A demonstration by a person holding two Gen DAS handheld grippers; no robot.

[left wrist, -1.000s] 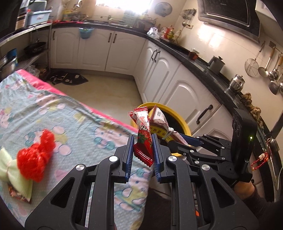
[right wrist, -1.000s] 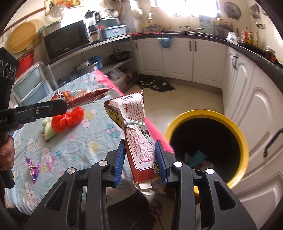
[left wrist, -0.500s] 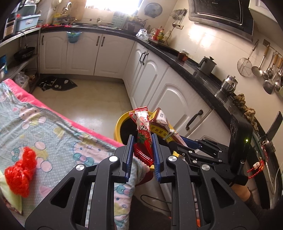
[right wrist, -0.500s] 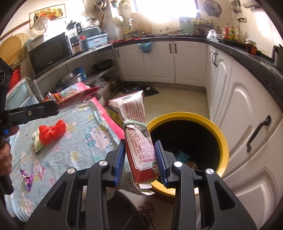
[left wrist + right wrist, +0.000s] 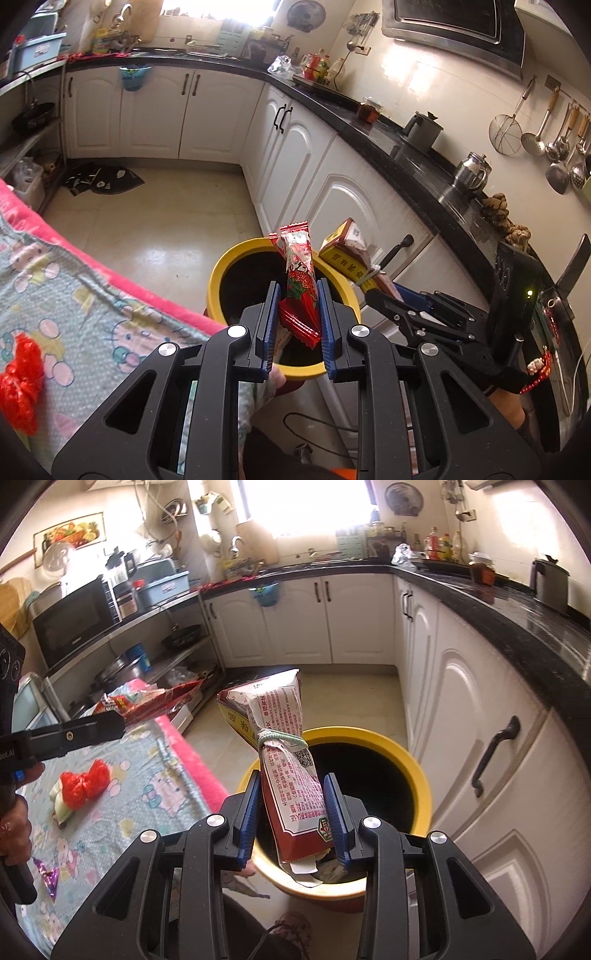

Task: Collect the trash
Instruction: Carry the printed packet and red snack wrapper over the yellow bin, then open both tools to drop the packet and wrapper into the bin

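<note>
Left fingers (image 5: 273,325) clamping red wrapper (image 5: 300,284), right fingers (image 5: 250,810) clamping carton (image 5: 288,771), over yellow bin (image 5: 417,771)

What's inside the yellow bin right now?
The yellow bin is mostly a dark hollow. At its bottom, scraps of trash show below the tied packet held in the right gripper. That packet and the jaws cover the rest.

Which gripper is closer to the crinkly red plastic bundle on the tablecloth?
Left. The left gripper holds a red snack wrapper by the table edge, nearer the crinkly red plastic bundle. The right gripper is beyond it, above the yellow bin.
</note>
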